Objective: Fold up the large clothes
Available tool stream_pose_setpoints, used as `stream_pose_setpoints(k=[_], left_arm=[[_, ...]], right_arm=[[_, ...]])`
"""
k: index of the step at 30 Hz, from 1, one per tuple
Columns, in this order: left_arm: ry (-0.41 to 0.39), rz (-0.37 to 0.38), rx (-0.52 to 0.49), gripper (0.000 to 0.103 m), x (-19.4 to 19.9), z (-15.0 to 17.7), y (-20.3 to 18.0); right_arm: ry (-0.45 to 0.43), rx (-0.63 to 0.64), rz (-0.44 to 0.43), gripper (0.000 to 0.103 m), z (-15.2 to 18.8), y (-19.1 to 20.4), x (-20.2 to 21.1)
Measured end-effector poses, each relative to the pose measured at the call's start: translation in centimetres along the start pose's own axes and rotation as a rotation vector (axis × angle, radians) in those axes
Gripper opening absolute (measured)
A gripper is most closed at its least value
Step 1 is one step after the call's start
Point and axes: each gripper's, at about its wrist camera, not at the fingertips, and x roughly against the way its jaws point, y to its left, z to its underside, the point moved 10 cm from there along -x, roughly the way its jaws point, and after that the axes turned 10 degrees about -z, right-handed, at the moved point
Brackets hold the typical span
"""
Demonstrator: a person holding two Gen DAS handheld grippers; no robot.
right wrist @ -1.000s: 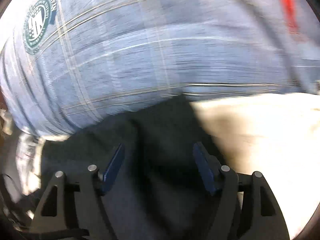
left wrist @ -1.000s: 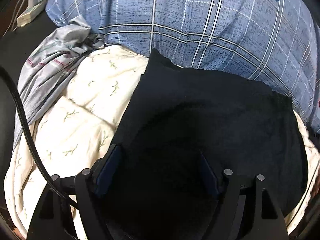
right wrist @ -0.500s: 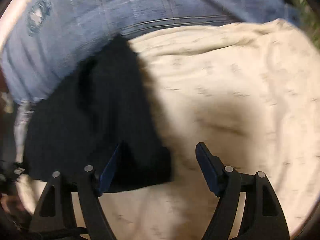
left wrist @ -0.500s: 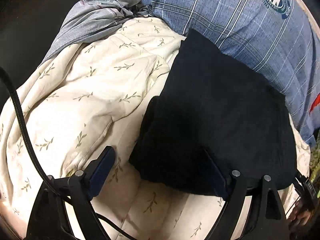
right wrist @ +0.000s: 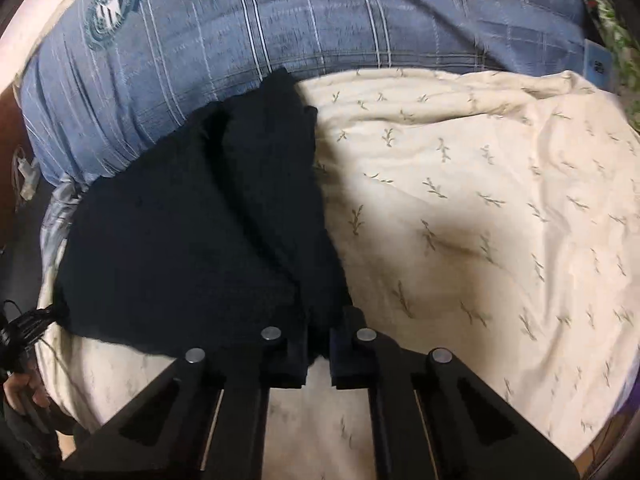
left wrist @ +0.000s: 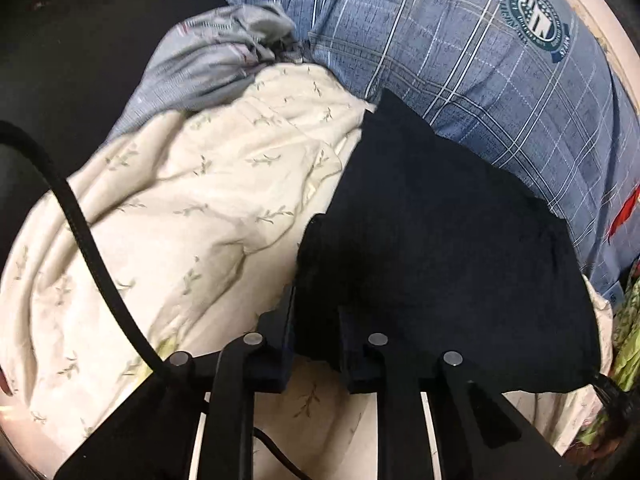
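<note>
A folded black garment (left wrist: 440,240) lies on a cream quilt with a leaf print (left wrist: 180,220). It also shows in the right wrist view (right wrist: 192,232). My left gripper (left wrist: 316,320) is shut on the garment's near left corner. My right gripper (right wrist: 318,344) is shut on the garment's near right corner. The garment's far edge touches a blue plaid pillow (left wrist: 480,60).
The blue plaid pillow (right wrist: 240,28) with a round green badge lies behind. A crumpled grey cloth (left wrist: 208,68) sits at the far left. A black cable (left wrist: 80,224) crosses the left wrist view. The cream quilt (right wrist: 480,220) spreads to the right.
Both grippers have drawn back to the garment's near edge and closed on its two near corners. They were open before.
</note>
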Motion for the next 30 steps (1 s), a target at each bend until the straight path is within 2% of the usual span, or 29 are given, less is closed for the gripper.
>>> stream_pose_setpoints(k=[1, 2, 4, 6, 8, 9, 10, 12, 14, 15, 16, 18, 20, 22, 24, 26, 27, 28, 30], left_arm=[[-0.003, -0.027, -0.009, 0.010, -0.1, 0.2, 0.4], [-0.001, -0.064, -0.011, 0.009, -0.6, 0.3, 1.0], [0.028, -0.054, 0.018, 0.012, -1.9, 0.5, 1.9], [0.022, -0.066, 0.024, 0.016, -1.8, 0.1, 2.4], [0.016, -0.088, 0.024, 0.016, -1.2, -0.2, 2.8], [0.012, -0.119, 0.034, 0.013, -0.8, -0.3, 3.4], [0.002, -0.134, 0.047, 0.013, -0.1, -0.5, 3.9], [-0.028, -0.117, 0.071, 0.014, 1.7, -1.0, 4.1], [-0.075, -0.065, 0.048, 0.020, 3.9, -1.5, 2.2], [-0.082, -0.013, 0.016, 0.029, 4.6, -1.7, 0.1], [-0.079, 0.046, -0.013, 0.036, 5.1, -1.7, -2.0], [-0.077, 0.123, -0.079, 0.039, 5.4, -1.8, -6.0], [-0.079, 0.148, -0.140, 0.039, 5.0, -1.8, -9.0], [-0.057, 0.168, -0.166, 0.039, 3.6, -1.7, -10.9], [-0.021, 0.115, -0.171, 0.039, 0.7, -2.2, -10.9], [0.015, 0.034, -0.147, 0.031, -1.9, -2.2, -9.3], [0.040, 0.015, -0.129, 0.011, -3.1, -2.2, -8.4], [0.052, 0.006, -0.116, 0.001, -3.8, -2.1, -7.7], [0.066, 0.051, -0.075, 0.001, -3.9, -2.3, -6.9]], right_arm=[[0.013, -0.014, -0.006, 0.007, 0.6, 0.0, 0.2], [0.027, -0.021, -0.001, 0.007, 1.3, -0.2, 0.1], [0.068, -0.032, 0.022, 0.007, 2.8, -1.4, -1.6], [0.100, -0.060, 0.025, 0.007, 3.6, -2.6, -3.7], [0.063, -0.099, 0.003, 0.007, 3.2, -3.1, -3.8], [0.052, -0.096, 0.017, 0.011, 2.9, -3.1, -3.5], [0.044, -0.077, 0.052, 0.024, 2.7, -3.1, -2.8], [-0.017, -0.050, 0.117, 0.037, 1.8, -2.9, -0.5], [-0.117, -0.029, 0.118, 0.044, 0.1, -1.4, 2.1], [-0.156, -0.002, 0.097, 0.049, -0.9, 0.0, 2.8], [-0.168, 0.027, 0.075, 0.050, -1.5, 1.4, 2.9], [-0.173, 0.087, 0.029, 0.050, -2.9, 4.7, 2.0], [-0.155, 0.098, -0.033, 0.051, -4.2, 7.3, -0.3], [-0.120, 0.065, -0.062, 0.051, -4.7, 7.6, -2.8], [-0.083, 0.022, -0.045, 0.051, -4.9, 6.3, -5.4], [-0.041, -0.009, 0.012, 0.050, -4.6, 4.0, -7.5], [-0.027, -0.013, 0.075, 0.048, -4.5, 1.8, -8.5], [-0.023, -0.019, 0.112, 0.049, -4.4, 0.8, -8.9], [-0.046, -0.068, 0.069, 0.052, -4.8, -0.8, -8.7]])
